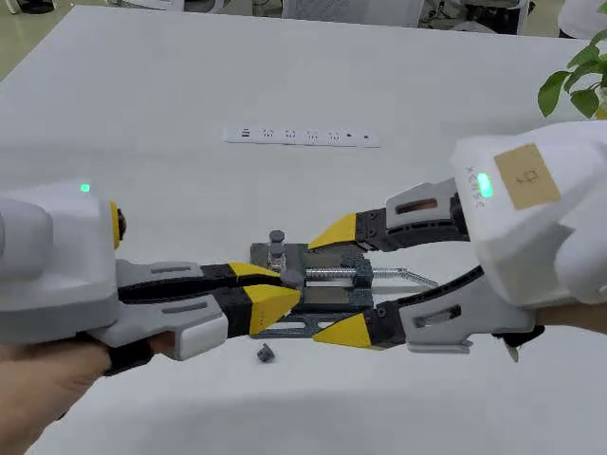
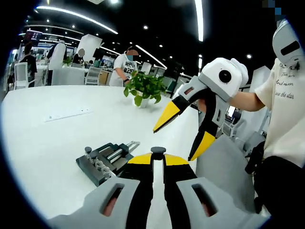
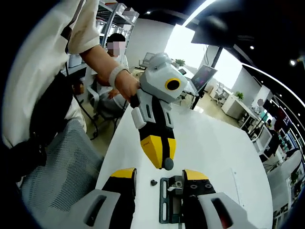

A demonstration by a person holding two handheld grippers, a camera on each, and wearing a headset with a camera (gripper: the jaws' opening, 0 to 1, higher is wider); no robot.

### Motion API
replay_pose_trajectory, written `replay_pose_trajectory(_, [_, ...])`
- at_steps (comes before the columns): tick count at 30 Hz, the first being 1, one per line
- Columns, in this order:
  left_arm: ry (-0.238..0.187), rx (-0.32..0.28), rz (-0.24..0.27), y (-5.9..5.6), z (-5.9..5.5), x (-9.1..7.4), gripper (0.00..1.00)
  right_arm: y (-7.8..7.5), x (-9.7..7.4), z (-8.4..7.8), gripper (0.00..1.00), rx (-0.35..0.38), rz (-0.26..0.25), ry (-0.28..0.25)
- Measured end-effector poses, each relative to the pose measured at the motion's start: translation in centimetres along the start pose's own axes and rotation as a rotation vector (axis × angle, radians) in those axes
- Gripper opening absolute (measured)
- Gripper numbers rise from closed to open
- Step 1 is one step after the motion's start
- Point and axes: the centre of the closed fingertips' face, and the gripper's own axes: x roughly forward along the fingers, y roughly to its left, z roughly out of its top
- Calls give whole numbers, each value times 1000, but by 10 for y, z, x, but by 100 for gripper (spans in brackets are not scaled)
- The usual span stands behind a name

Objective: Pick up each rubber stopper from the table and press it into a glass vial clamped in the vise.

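Holding dark-grey rubber stopper (image 1: 292, 277) pinched in left gripper (image 1: 290, 286) over grey metal vise (image 1: 356, 277); right gripper (image 1: 319, 288) spread wide, empty; far vial (image 1: 276, 241) seemingly capped, second stopper (image 1: 266, 354) loose at near side

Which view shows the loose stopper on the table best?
Head view: the loose stopper lies unobstructed, close in front of the vise. The right gripper view shows it as a small dark speck beside the vise.

A tan sticker (image 1: 526, 177) on the white housing of the right tongs (image 1: 325, 287) bears one handwritten figure, seemingly a 9 (it sits sideways, so I wouldn't swear to it). The grey lettering (image 1: 471, 183) beside it is too small to read. In the left gripper view, the person's T-shirt (image 2: 286, 95) reads "and the star".
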Motion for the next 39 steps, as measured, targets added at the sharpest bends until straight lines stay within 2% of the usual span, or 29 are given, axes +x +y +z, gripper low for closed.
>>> replay_pose_trajectory(1, [29, 40, 4, 0, -4, 0, 3, 1, 0, -1, 33, -13, 3, 9])
replay_pose_trajectory(3, [63, 87, 0, -4, -7, 2, 3, 1, 1, -4, 33, -28, 3, 21])
replay_pose_trajectory(5, [76, 102, -11, -8, -9, 4, 3, 2, 1, -4, 31, -19, 11, 19])
replay_pose_trajectory(11, [176, 226, -38, -16, -23, 9, 3, 12, 10, -10, 29, -7, 60, 39])
replay_pose_trajectory(14, [196, 255, -50, -21, -26, 12, 3, 15, 12, -11, 27, 10, 79, 39])
replay_pose_trajectory(16, [242, 329, -56, -21, -32, 12, 3, 18, 13, -11, 25, 9, 93, 43])
replay_pose_trajectory(18, [232, 306, -68, -24, -32, 14, 3, 21, 14, -12, 23, 12, 109, 45])
replay_pose_trajectory(20, [255, 335, -66, -24, -36, 14, 3, 23, 15, -14, 22, 18, 120, 49])
replay_pose_trajectory(25, [268, 351, -75, -26, -39, 14, 3, 28, 18, -19, 18, 31, 138, 65])
replay_pose_trajectory(31, [270, 350, -76, -25, -41, 13, 3, 32, 21, -21, 14, 63, 152, 70])
replay_pose_trajectory(39, [274, 354, -79, -26, -42, 14, 3, 34, 23, -20, 8, 69, 165, 65])
